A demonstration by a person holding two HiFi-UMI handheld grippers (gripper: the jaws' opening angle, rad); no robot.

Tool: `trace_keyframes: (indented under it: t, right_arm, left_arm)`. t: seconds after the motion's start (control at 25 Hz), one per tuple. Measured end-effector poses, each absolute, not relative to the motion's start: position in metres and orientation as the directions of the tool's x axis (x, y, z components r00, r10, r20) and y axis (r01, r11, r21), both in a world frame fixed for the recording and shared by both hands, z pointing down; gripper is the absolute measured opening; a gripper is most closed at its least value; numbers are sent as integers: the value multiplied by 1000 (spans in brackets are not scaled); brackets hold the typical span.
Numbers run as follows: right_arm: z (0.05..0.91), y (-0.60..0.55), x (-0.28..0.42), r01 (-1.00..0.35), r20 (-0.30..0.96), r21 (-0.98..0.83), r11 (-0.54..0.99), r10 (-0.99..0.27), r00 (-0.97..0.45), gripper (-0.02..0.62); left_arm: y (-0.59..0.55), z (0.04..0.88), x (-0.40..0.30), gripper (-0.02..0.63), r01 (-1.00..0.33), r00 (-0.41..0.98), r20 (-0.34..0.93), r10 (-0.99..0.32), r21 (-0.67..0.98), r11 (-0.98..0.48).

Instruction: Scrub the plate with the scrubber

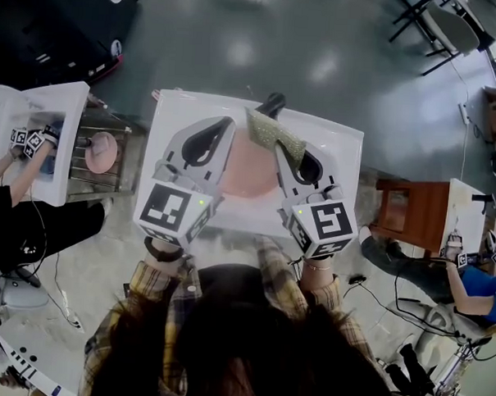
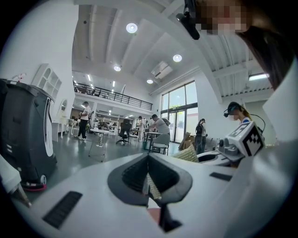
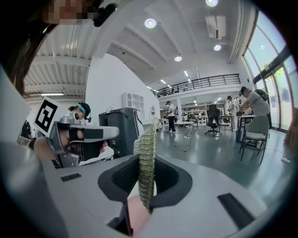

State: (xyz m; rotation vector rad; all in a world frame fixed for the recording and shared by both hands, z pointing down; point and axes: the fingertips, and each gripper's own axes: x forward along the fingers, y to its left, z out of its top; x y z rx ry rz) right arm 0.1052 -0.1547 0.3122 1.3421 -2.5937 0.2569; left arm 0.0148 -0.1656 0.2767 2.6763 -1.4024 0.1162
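1. The jaws of the right gripper [image 1: 284, 154] are pinching the green scrubber [image 3: 148, 162], which is standing upright between them.
2. The jaws of the left gripper [image 1: 226, 125] are pressing fully together.
3. The pink plate [image 1: 249, 177] is lying just below both pairs of jaws, on the white table [image 1: 336, 144].

The left gripper [image 1: 220, 130] points toward 1 o'clock, its jaws pressed together. The right gripper [image 1: 284, 150] points toward 11 o'clock, clamping the scrubber [image 1: 275, 133]. The wrists are level, side by side.

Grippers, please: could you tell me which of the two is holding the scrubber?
The right gripper: its jaws are closed on the green-gold scrubber, while the left gripper is shut without any scrubber.
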Motion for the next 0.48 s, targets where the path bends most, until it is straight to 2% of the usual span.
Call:
trace_keyframes:
  t: [0.48]
  right_arm:
    - [346, -148, 106, -815, 331, -86, 573, -755, -566, 78]
  left_arm:
    - [-171, 322, 13, 14, -819, 572, 198, -796, 96, -565]
